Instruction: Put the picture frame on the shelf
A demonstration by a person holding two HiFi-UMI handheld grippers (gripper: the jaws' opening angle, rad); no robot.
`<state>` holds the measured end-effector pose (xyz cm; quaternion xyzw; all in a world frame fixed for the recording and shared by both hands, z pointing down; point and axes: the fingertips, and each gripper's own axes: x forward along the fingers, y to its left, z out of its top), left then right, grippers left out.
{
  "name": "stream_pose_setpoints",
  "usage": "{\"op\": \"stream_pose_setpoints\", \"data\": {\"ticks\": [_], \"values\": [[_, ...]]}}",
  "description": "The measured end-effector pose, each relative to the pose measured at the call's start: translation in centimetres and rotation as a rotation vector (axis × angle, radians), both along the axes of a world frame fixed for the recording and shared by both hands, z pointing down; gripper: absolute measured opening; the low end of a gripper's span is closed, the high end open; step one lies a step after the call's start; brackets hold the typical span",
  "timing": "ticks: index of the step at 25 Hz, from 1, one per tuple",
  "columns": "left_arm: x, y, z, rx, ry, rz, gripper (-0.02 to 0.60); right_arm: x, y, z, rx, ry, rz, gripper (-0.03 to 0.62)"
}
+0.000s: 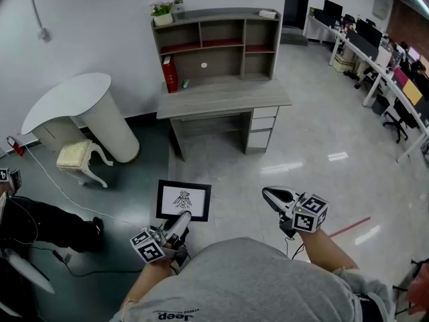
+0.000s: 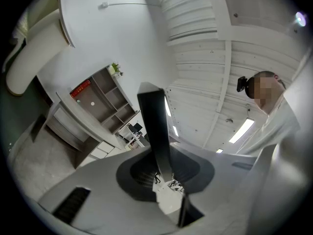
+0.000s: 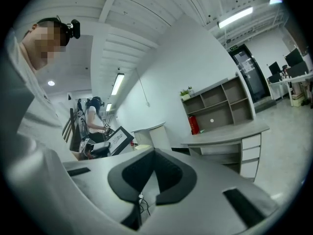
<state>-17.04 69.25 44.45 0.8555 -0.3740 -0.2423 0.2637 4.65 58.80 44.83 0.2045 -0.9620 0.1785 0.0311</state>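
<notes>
A black picture frame (image 1: pixel 184 200) with a white print hangs above the floor, and my left gripper (image 1: pixel 181 220) is shut on its lower edge. In the left gripper view the frame (image 2: pixel 155 126) runs edge-on as a dark bar pinched between the jaws of the left gripper (image 2: pixel 164 166). My right gripper (image 1: pixel 273 194) is level with it on the right, shut with nothing in it. In the right gripper view the right gripper (image 3: pixel 152 155) faces the grey desk with its shelf unit (image 3: pixel 220 104), and the frame (image 3: pixel 120 139) shows at the left. The shelf unit (image 1: pixel 218 42) stands on the desk ahead, against the wall.
A red book (image 1: pixel 169 74) and a potted plant (image 1: pixel 161 12) sit on the shelf unit. A white curved counter (image 1: pixel 80 109) and a cream stool (image 1: pixel 79 154) stand at the left. A person in black (image 1: pixel 40 223) is near my left. Office desks (image 1: pixel 382 66) line the right.
</notes>
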Motion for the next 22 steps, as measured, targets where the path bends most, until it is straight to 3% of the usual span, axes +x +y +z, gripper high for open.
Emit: {"op": "stream_pose_setpoints", "data": {"ticks": [5,16,22], "values": [[3.3,-1.6,-0.1,-0.001,0.003,0.013,0.084,3.3,-0.2,0.0,0.021,0.013,-0.008,0.018],[15.3,-6.6,-0.5,0.022,0.019,0.077,0.083,16.4,-2.8,1.8,-0.001,0.021,0.047,0.018],[18.1,-8.4,0.0,-0.003,0.013,0.095,0.083,19.4,-4.3,3.1,-0.034,0.02,0.061,0.018]]}}
